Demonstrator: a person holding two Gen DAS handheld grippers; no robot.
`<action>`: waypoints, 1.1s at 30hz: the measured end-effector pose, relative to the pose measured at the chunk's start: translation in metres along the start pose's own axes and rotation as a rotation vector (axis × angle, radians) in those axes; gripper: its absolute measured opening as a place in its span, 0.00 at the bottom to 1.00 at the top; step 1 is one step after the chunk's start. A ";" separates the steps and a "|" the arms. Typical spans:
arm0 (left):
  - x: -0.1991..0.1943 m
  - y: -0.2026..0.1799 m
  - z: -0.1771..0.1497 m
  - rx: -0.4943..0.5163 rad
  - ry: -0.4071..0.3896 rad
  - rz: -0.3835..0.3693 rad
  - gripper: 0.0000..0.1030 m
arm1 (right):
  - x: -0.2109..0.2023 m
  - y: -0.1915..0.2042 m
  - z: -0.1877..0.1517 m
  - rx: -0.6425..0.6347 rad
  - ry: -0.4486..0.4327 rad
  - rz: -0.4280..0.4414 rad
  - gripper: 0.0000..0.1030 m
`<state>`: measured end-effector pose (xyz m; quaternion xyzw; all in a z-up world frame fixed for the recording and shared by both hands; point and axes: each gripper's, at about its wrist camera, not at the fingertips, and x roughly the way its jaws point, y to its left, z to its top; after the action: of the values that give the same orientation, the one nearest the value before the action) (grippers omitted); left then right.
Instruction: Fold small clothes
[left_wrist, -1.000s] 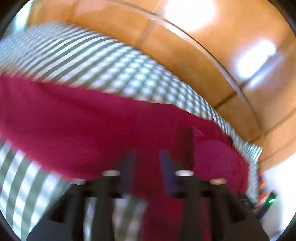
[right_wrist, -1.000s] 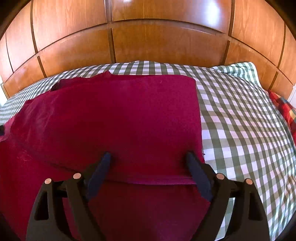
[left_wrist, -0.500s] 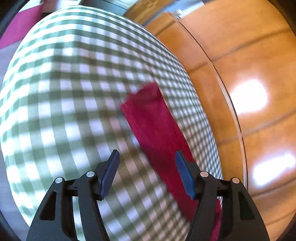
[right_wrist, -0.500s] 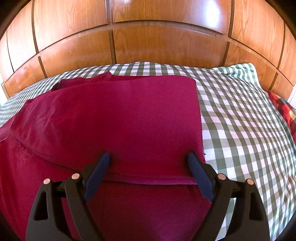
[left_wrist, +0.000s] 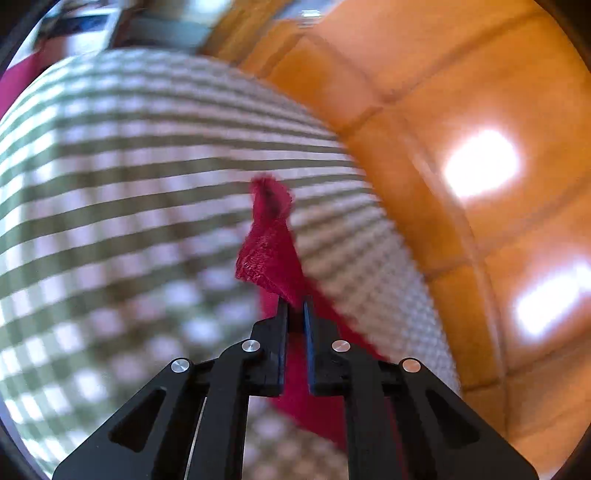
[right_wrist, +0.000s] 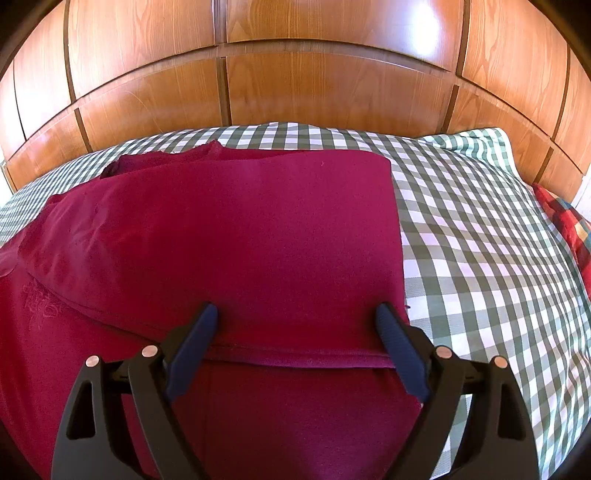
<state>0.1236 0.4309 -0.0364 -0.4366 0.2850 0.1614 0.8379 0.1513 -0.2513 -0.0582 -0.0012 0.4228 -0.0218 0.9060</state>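
A dark red garment (right_wrist: 236, 243) lies on the green checked bedsheet (right_wrist: 480, 258), its right side folded over to the left with a straight edge on the right. My right gripper (right_wrist: 295, 317) is open just above the folded layer's near hem, touching nothing. My left gripper (left_wrist: 294, 306) is shut on a strip of the red garment (left_wrist: 269, 251), which sticks up crumpled beyond the fingertips over the checked sheet (left_wrist: 129, 221). The left wrist view is blurred.
A wooden panelled headboard (right_wrist: 314, 85) runs along the far side of the bed, and it also shows at the right in the left wrist view (left_wrist: 480, 129). A red plaid cloth (right_wrist: 569, 225) lies at the bed's right edge.
My left gripper swung off the broad red cloth to a narrow strip, opened, then closed on that strip and lifted its end. My right gripper stayed open and nearly still.
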 end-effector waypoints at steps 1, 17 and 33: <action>-0.005 -0.018 -0.005 0.035 -0.003 -0.046 0.06 | 0.000 0.000 0.000 0.000 0.000 0.000 0.85; 0.044 -0.277 -0.281 0.596 0.400 -0.441 0.06 | 0.000 -0.003 0.001 0.022 -0.007 0.034 0.86; 0.041 -0.186 -0.285 0.602 0.386 -0.286 0.37 | -0.042 0.020 0.034 0.089 -0.027 0.283 0.59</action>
<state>0.1571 0.0916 -0.0728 -0.2288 0.4084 -0.1331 0.8736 0.1509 -0.2297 -0.0044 0.0982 0.4051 0.0875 0.9048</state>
